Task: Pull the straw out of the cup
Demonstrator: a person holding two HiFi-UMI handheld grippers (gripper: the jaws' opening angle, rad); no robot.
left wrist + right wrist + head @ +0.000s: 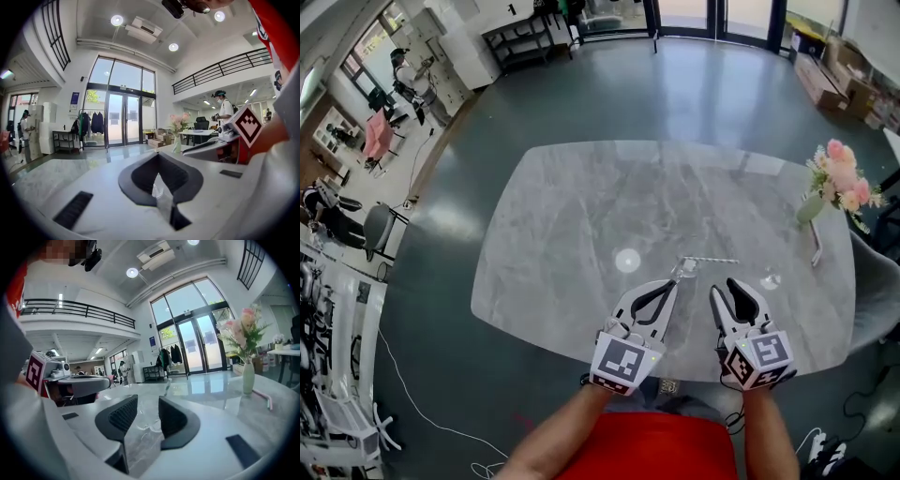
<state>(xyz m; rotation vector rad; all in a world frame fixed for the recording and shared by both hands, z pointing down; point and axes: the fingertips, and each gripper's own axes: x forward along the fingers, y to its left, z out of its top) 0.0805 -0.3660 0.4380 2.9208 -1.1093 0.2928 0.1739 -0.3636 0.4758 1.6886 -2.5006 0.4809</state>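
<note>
A small clear cup stands near the table's front edge. The thin straw lies flat on the marble just right of it, outside the cup. My left gripper has its tips right behind the cup. In the left gripper view its jaws meet at the tips, and a clear object shows through the gap below them; whether it is gripped I cannot tell. My right gripper is open a little short of the straw. Nothing sits between its pads; clear glass shows beyond them.
The grey marble table is rounded. A second small clear glass stands right of the straw. At the far right are a vase of pink flowers and a pink straw. Dark floor surrounds the table.
</note>
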